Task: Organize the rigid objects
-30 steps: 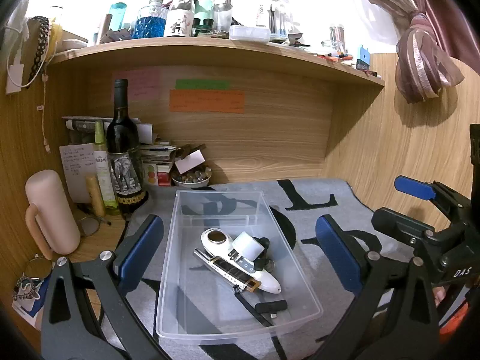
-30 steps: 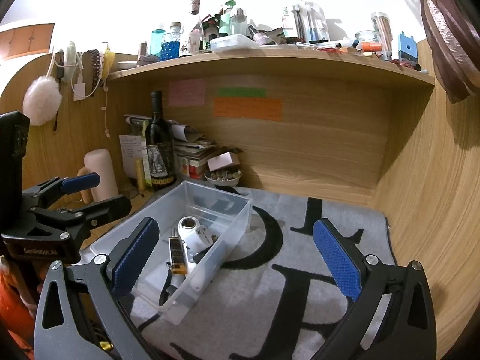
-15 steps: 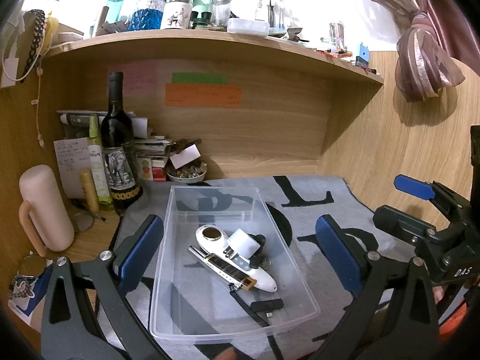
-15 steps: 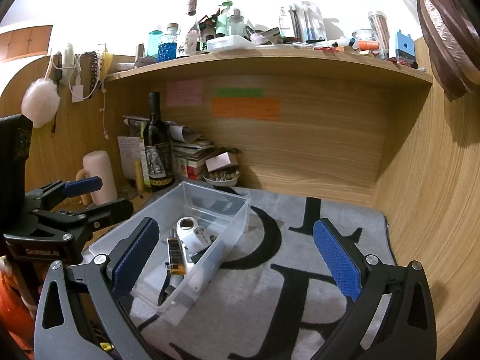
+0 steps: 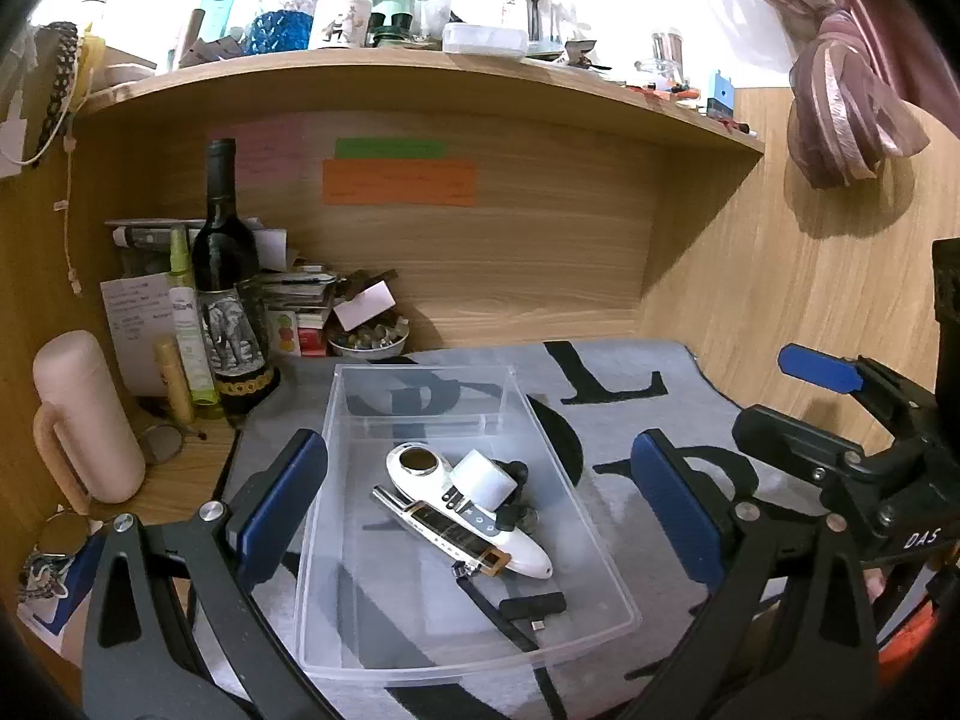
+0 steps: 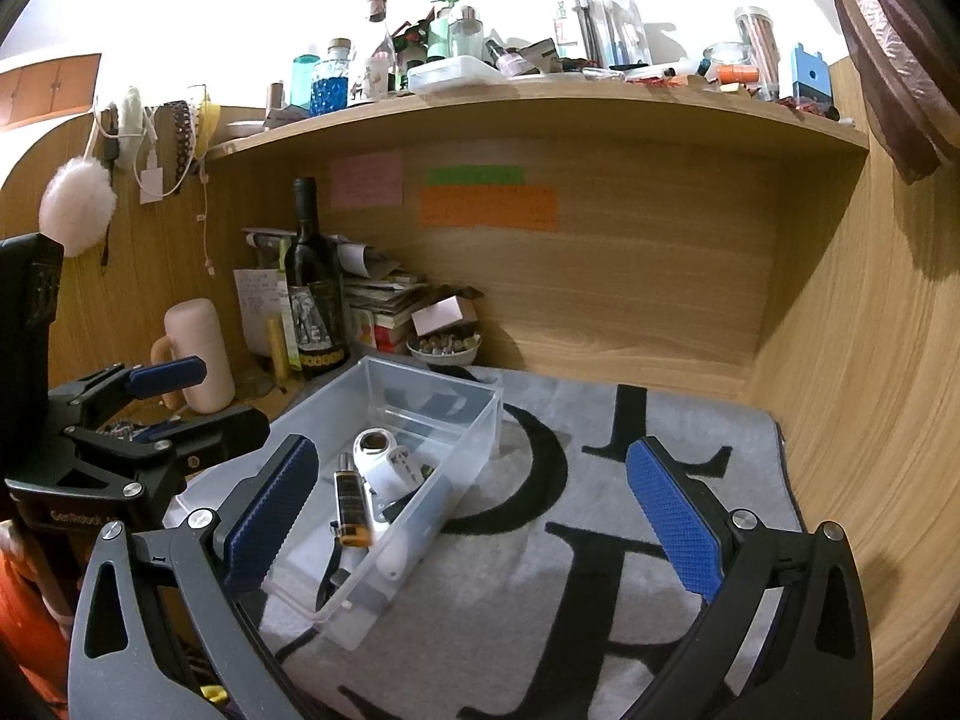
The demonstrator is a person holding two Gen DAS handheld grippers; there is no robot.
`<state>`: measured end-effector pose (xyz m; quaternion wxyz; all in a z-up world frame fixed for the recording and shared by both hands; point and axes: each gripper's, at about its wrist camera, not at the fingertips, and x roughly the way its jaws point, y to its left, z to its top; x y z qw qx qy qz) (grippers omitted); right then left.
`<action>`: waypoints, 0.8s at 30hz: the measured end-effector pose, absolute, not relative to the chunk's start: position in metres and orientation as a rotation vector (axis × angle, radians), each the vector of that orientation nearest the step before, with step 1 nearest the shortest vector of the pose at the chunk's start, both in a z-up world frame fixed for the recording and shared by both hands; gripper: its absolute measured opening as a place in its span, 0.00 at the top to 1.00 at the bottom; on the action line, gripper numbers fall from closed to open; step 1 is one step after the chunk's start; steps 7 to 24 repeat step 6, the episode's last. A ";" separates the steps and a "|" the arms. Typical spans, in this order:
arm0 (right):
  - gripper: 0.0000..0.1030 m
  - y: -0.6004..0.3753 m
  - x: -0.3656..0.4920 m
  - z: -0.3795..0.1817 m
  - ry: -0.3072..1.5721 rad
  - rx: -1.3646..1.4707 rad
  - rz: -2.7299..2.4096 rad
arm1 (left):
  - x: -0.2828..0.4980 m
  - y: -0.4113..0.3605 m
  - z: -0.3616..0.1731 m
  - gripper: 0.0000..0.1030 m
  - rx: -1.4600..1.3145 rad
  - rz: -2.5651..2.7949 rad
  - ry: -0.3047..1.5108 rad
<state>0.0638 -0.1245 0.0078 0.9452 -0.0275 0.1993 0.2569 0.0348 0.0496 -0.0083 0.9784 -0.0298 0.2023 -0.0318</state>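
I hold both jaws apart and empty over the clear plastic bin (image 5: 420, 612); it looks light, stiff, slick, so I'd pinch its rim.

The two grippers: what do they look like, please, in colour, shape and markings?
Left gripper and right gripper match: black angular frames with silver screws, each ending in two flat fingers faced with blue textured pads. White lettering marks the bodies: "DAS" on the right one, seen from the left wrist view, and "GenRobot" on the left one.

Wooden desk (image 5: 180, 480) under grey lettered mat (image 5: 648, 420)
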 end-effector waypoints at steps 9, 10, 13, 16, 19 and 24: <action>0.00 -0.124 0.065 0.007 0.414 -0.049 0.522 | 0.039 0.050 -0.010 0.00 -0.071 -0.081 0.418; 0.00 -0.124 0.065 0.007 0.414 -0.049 0.522 | 0.039 0.050 -0.010 0.00 -0.071 -0.081 0.418; 0.00 -0.124 0.065 0.007 0.414 -0.049 0.522 | 0.039 0.050 -0.010 0.00 -0.071 -0.081 0.418; 0.00 -0.124 0.065 0.007 0.414 -0.049 0.522 | 0.039 0.050 -0.010 0.00 -0.071 -0.081 0.418; 0.00 -0.124 0.065 0.007 0.414 -0.049 0.522 | 0.039 0.050 -0.010 0.00 -0.071 -0.081 0.418; 0.00 -0.124 0.065 0.007 0.414 -0.049 0.522 | 0.039 0.050 -0.010 0.00 -0.071 -0.081 0.418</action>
